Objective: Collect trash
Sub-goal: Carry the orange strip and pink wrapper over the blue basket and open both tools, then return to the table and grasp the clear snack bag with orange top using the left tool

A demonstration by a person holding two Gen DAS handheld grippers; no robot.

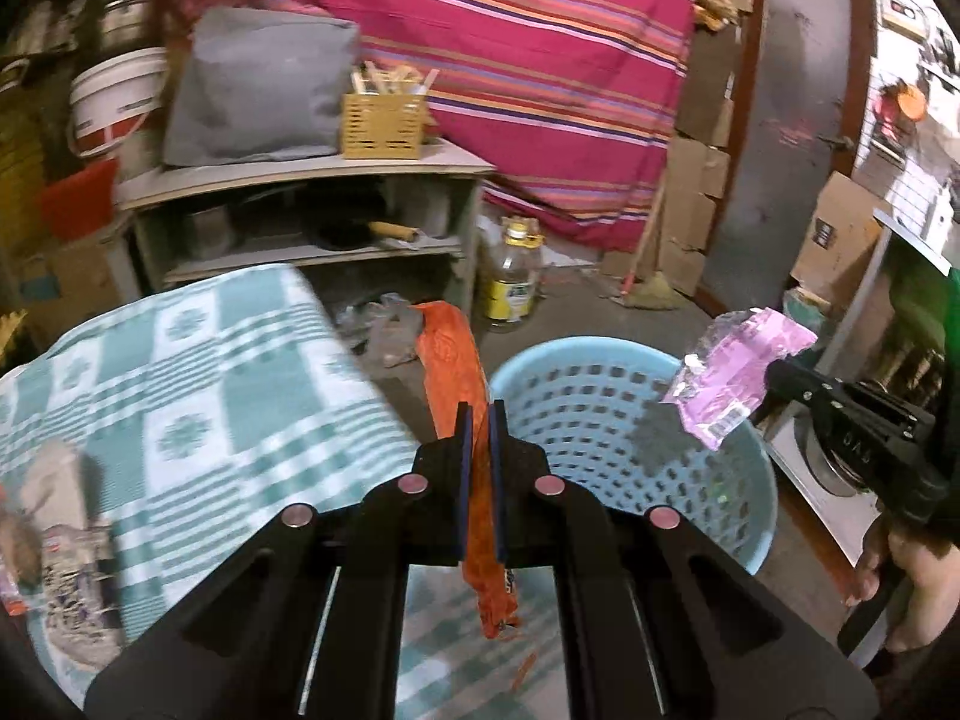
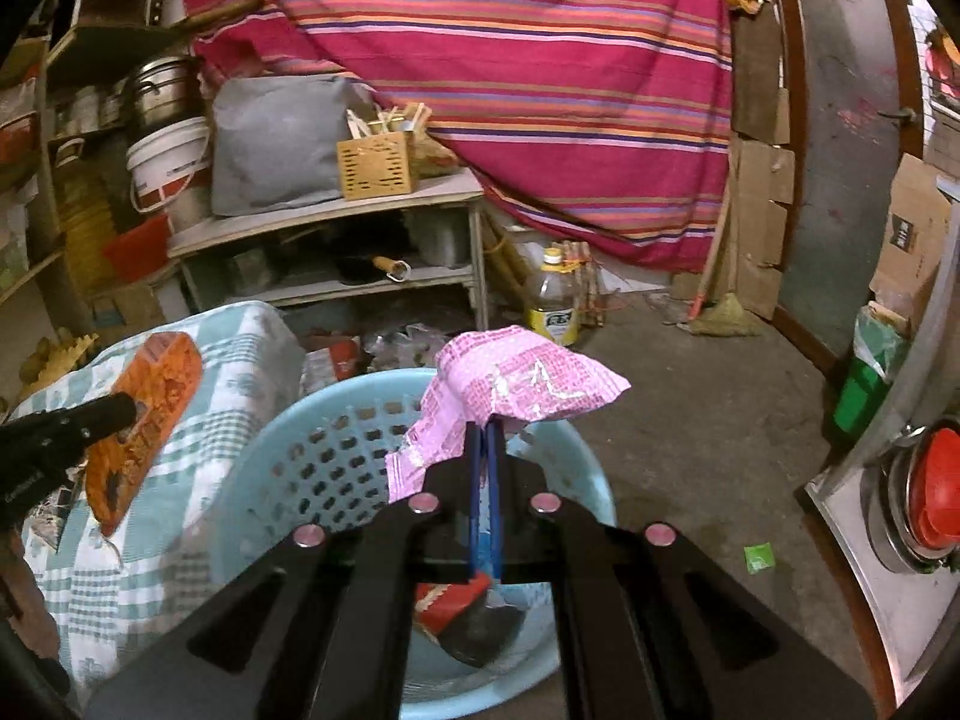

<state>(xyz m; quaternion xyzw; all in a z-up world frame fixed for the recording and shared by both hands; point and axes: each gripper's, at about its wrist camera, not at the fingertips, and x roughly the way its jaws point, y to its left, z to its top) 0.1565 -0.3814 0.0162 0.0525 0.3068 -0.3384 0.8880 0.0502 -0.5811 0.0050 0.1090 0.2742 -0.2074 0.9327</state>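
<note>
While both tools grip trash over the basket, little margin for a clean drop. Nearest, left tool (image 1: pixel 478 420) clamped narrow on a long crumpled orange foil wrapper (image 1: pixel 456 372), hanging limp past the blue pads on both sides, just left of the rim of the pale blue perforated plastic basket (image 1: pixel 630 432) on the floor. Right tool (image 2: pixel 485 426) pinched shut on a crinkled pink-and-silver plastic packet (image 2: pixel 510 396), held over the basket's mouth; red and dark scraps already inside. To the left, a counter draped in a green-and-white checked cloth (image 1: pixel 198 396), more litter at its near edge. Farther off, a grey shelf unit (image 1: pixel 312 204) and a striped magenta cloth (image 1: pixel 540 72).

Likely trouble: orange wrapper released too early, over the rim or the cloth instead of the opening. Light foil prone to flutter sideways or cling to a pad. Tools close together, so a risk of bumping.
</note>
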